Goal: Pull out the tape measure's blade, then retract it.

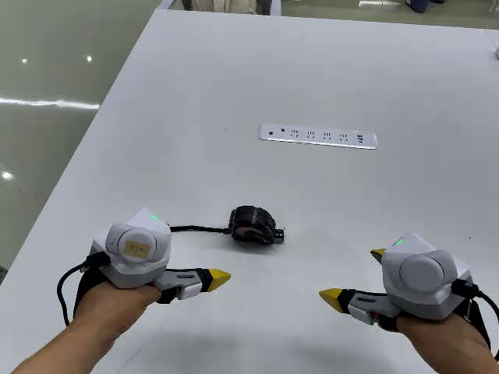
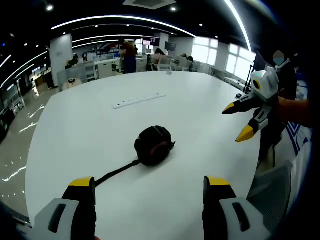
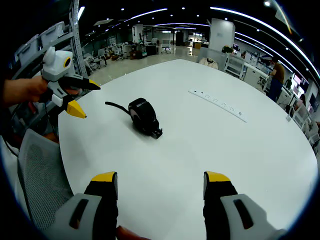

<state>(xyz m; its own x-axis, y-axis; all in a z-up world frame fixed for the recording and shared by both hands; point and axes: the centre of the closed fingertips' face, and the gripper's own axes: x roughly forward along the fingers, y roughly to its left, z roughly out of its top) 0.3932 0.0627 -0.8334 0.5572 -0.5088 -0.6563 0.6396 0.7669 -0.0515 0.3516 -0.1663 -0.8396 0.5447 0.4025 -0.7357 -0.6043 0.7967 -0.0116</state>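
Tape measure (image 1: 253,225), blade apparently not yet drawn, lies on the white table (image 1: 312,70) between your left gripper (image 2: 150,187) and right gripper (image 3: 161,180), both spread wide and empty; pull-out and retraction are yours to do.

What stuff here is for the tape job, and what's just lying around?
For the job:
- tape measure, with its black strap
- left gripper, open
- right gripper, open

Just lying about:
- power strip, farther back on the table
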